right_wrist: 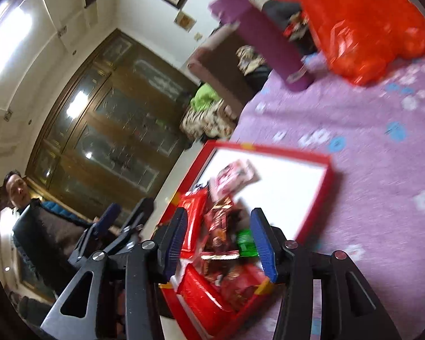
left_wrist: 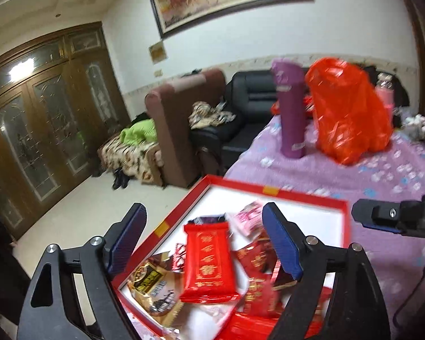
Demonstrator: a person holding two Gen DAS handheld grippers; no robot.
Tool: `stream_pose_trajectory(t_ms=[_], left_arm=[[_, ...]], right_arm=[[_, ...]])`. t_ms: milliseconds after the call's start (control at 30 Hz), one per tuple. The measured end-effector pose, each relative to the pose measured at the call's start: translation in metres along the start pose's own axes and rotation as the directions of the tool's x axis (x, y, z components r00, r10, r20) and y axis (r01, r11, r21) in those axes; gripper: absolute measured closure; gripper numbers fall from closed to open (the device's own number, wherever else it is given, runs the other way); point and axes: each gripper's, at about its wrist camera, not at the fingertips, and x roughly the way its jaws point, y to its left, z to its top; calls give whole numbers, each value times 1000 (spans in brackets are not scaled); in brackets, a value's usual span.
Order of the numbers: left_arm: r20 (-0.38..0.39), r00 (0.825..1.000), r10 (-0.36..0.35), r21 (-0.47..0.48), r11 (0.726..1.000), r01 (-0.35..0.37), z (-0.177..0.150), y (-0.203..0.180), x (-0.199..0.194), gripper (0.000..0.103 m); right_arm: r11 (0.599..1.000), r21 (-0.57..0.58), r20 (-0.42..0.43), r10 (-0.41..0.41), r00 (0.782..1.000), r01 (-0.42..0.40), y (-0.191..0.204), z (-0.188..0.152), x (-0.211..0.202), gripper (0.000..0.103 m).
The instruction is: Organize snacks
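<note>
A red box with a white inside [left_wrist: 306,198] [right_wrist: 323,175] lies on the purple tablecloth and holds several snack packets. A red packet with gold characters [left_wrist: 208,263] lies on top of the pile, beside a brown-and-gold packet [left_wrist: 153,283] and a pink packet [left_wrist: 248,218] [right_wrist: 232,178]. My left gripper [left_wrist: 204,232] is open above the pile, its jaws wide apart and empty. My right gripper [right_wrist: 218,238] is open and empty above the box's near end, over red packets [right_wrist: 195,218] and a green packet [right_wrist: 246,243]. The left gripper also shows in the right wrist view [right_wrist: 127,212].
A purple flask [left_wrist: 290,110] [right_wrist: 269,45] and an orange-red plastic bag [left_wrist: 348,110] [right_wrist: 362,25] stand on the far part of the table. A pink bottle [left_wrist: 385,90] is behind the bag. Sofas and a wooden cabinet [left_wrist: 42,119] lie beyond the table's left edge.
</note>
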Motion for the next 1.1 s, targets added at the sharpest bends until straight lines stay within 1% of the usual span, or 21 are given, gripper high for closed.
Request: stream_pose_trajectory(t_ms=[67,133,167,233,300,333,400,433,500,567,633,667,700,767,800,833,900,1000,1100], left_arm=[[22,999,-39,-7,999,39,2,-3,-10,18],[36,995,-98,-19,995,98,5,-5,-21,15],[45,991,-126,-21,992,127,5,-6,-28,14],[58,987,-152,-16,988,153,7,-10,-38,13],[80,977,-196,-1,981,196,8,-14,-52,13],[93,973,-211,4,977,212,8,-17,-57,11],[132,964,-232,22,973,231,6,-21,-71,2],[149,960,-239,31,971,237,6,-23,-76,0],[179,948,-263,59,965,257,4,-29,-88,0],[188,938,-292,90,956,279,2,-36,-94,0],[173,938,-302,120,951,284,2,-46,-94,0],[149,942,-300,133,950,281,2,-50,-92,0],[127,948,-290,137,952,273,2,-53,-89,0],[88,964,-252,133,962,240,0,-58,-81,0],[76,971,-226,125,968,216,-1,-58,-77,0],[70,976,-206,115,974,198,-3,-58,-73,0],[73,984,-164,87,984,158,-8,-54,-68,0],[81,992,-94,63,994,89,-12,-50,-62,0],[52,996,-73,48,996,71,-15,-44,-55,0]], right_arm=[[1000,9,32,-10,999,10,-3,2,-18,52],[1000,13,65,-25,998,24,-6,3,-38,52],[999,13,82,-37,996,36,-8,4,-48,51],[999,10,109,-54,993,54,-11,3,-66,51],[998,-7,140,-69,988,70,-11,2,-83,50],[996,-22,165,-82,983,86,-11,2,-94,48],[993,-53,203,-96,975,109,-11,-1,-111,44],[988,-87,227,-104,968,127,-10,-2,-120,43],[976,-146,267,-118,956,161,-5,-7,-131,38],[956,-210,324,-128,938,203,-2,-16,-140,25],[951,-235,363,-107,926,202,-6,-25,-144,16],[953,-234,373,-92,923,189,-11,-29,-144,14],[955,-230,369,-94,925,189,-16,-32,-141,14],[947,-225,321,-150,935,228,-21,-31,-131,14],[944,-219,302,-176,937,247,-23,-29,-126,14],[946,-210,297,-179,938,247,-25,-29,-123,14],[953,-197,268,-172,948,229,-28,-30,-118,14],[947,-220,262,-173,949,233,-24,-35,-115,14],[938,-252,258,-172,951,238,-18,-40,-111,14]])
